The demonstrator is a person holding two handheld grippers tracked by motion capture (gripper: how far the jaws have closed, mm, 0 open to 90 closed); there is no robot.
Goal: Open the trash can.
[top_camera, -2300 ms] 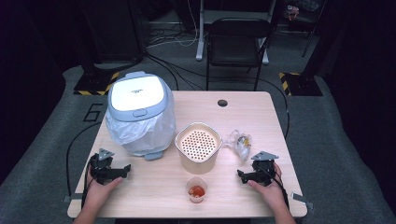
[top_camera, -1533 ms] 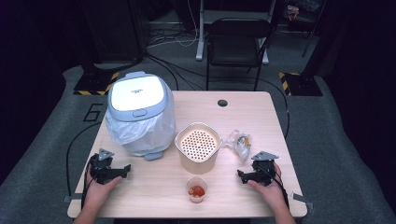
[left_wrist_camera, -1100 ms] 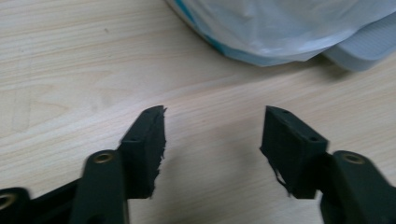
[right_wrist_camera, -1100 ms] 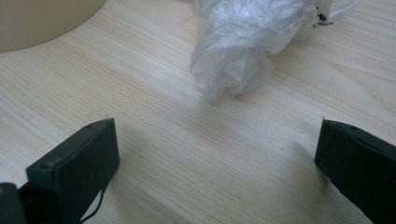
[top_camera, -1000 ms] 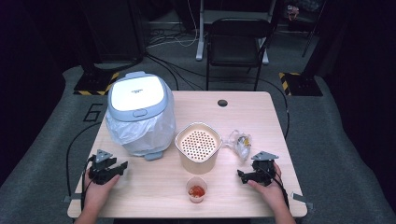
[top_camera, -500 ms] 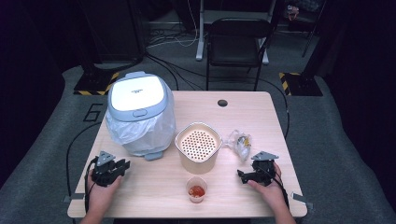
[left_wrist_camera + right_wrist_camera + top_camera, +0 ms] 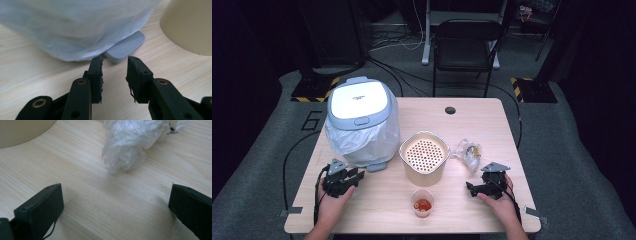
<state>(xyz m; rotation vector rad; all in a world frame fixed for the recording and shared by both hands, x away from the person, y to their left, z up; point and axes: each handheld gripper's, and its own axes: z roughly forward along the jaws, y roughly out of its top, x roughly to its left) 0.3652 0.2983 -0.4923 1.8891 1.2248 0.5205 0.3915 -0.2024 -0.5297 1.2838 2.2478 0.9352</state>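
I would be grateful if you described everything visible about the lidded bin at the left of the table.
The bin stands upright on the wooden table, at its far left. It looks like pale grey-blue plastic, with a closed, rounded lid and a clear bag hanging loosely over its sides. A flat grey pedal juts from its base onto the table, just ahead of the left gripper, whose jaws stand slightly apart, not touching it.
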